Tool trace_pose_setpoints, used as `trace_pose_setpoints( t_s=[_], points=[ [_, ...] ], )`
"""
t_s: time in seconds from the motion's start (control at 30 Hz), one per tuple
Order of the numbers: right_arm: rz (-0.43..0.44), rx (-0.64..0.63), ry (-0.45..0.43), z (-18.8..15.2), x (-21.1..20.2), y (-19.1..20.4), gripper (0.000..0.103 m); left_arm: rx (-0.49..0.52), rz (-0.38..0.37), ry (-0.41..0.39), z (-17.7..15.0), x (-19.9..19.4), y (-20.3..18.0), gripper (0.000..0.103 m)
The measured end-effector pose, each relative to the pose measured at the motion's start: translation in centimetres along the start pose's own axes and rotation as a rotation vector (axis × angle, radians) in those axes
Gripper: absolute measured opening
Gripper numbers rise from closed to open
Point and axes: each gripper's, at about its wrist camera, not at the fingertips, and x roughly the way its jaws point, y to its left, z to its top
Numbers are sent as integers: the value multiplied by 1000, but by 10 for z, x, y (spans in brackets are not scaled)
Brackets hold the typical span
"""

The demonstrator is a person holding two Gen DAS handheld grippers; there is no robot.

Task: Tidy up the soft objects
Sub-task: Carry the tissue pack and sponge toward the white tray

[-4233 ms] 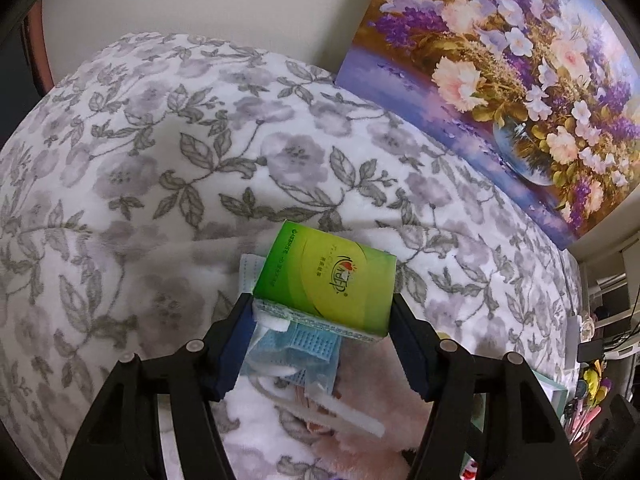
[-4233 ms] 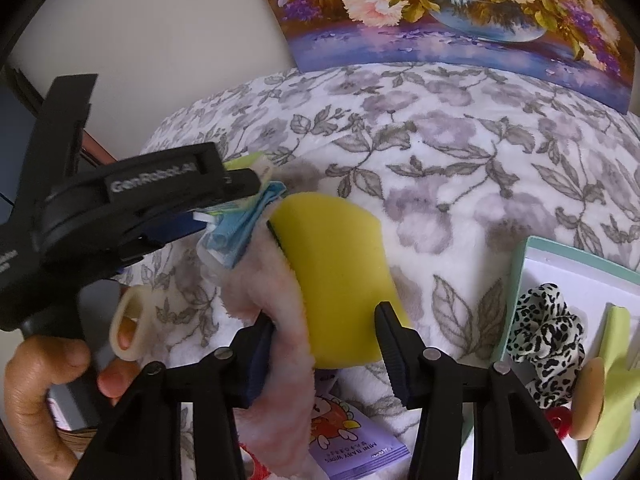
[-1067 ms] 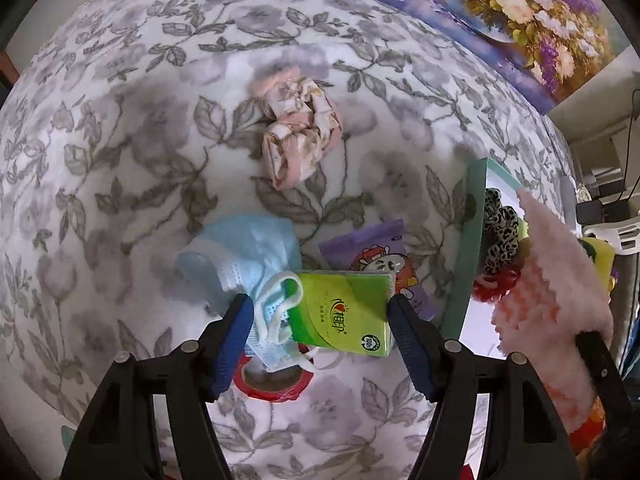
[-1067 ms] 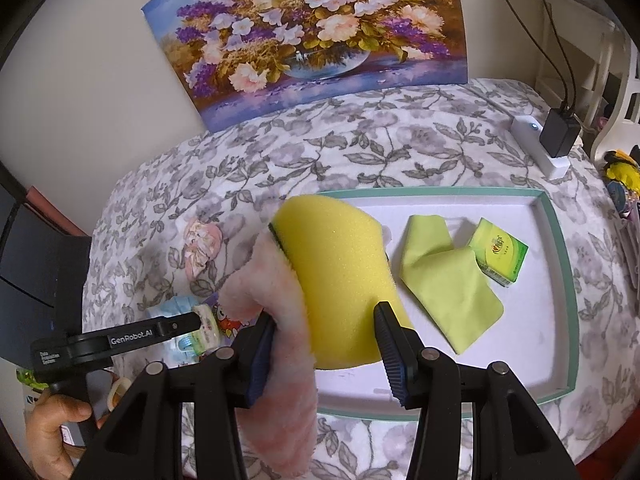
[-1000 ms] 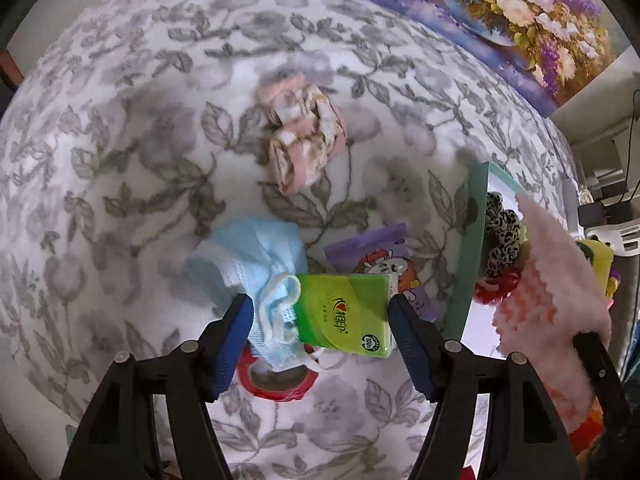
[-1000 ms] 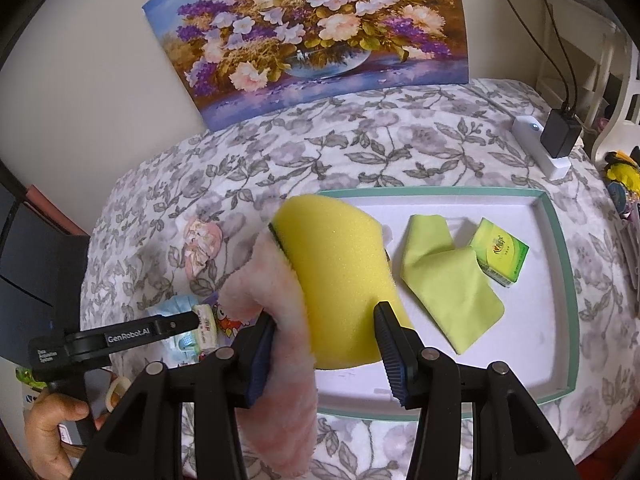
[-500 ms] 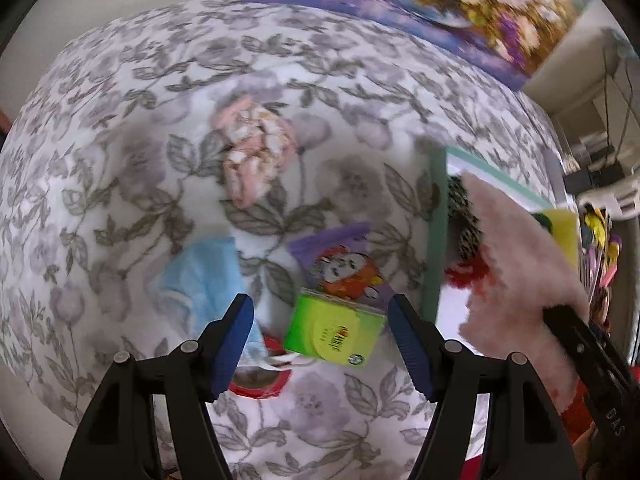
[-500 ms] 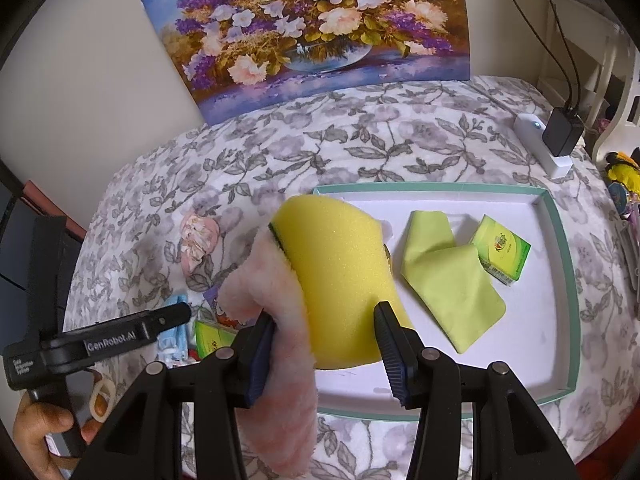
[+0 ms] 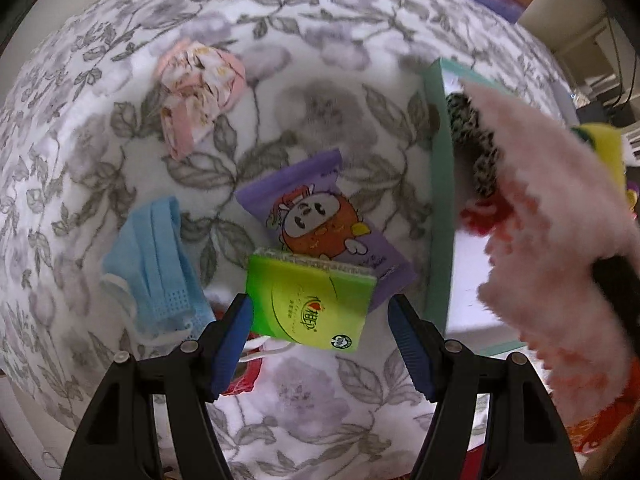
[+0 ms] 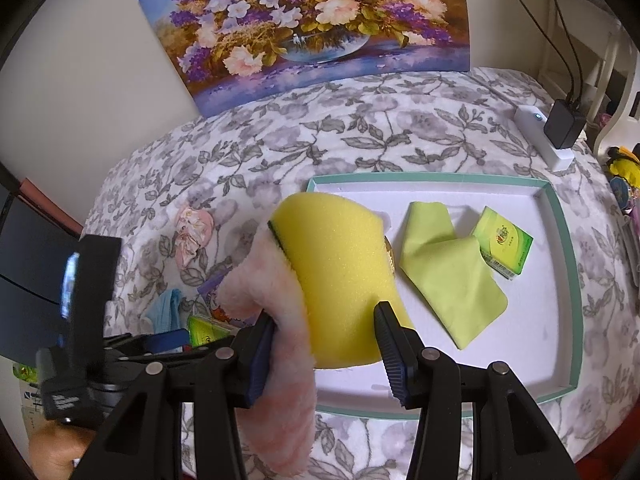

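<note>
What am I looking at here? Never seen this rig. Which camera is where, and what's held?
There is no robot. A person holds a two-finger clamp in each hand, and each clamp has a fisheye camera looking along its fingers.

In the left wrist view, the left gripper is open above a floral blanket. Below it are a green tissue pack lying partly over a purple cartoon packet, a blue face mask and a crumpled pink floral cloth.

In the right wrist view, the right gripper is shut on a yellow sponge and a pink fluffy cloth. It is above a teal-rimmed white tray, which holds a lime cloth and a second green pack.
</note>
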Motion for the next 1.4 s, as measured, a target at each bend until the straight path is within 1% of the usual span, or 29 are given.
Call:
trace_pose_setpoints(
  t_s=[0.1,0.2,0.3,0.37,0.53,0.6,0.77,0.8,0.9,0.93,1.33,1.4],
  points=[
    [-1,0,3,0,1,0,51,7,21,-5,-1,2,-1,70],
    [-2,1,6,0,2,0,51,7,15,-15,-2,1,-1,70],
    [-3,2,15,-1,5,-1,51,13,26,-30,-3,-3,-1,61],
    [-3,1,22,-1,8,-1,51,11,19,-36,0,-8,0,58],
    [-3,-8,27,-2,10,1,51,7,-3,-68,4,-18,6,45],
    [-2,-12,25,-1,9,2,51,5,-9,-76,5,-22,7,43],
    [1,-16,17,0,7,2,51,-3,-20,-67,8,-22,12,43],
    [2,-15,16,0,7,2,51,-8,-20,-63,9,-22,13,45],
    [1,-11,16,0,6,1,51,-8,13,-36,6,-12,16,60],
    [2,-11,16,0,6,1,51,-7,23,-26,6,-9,16,63],
    [2,-8,22,-1,9,1,51,12,55,-28,6,0,8,66],
    [2,-8,24,-1,10,1,51,16,62,-29,11,9,5,66]
  ],
)
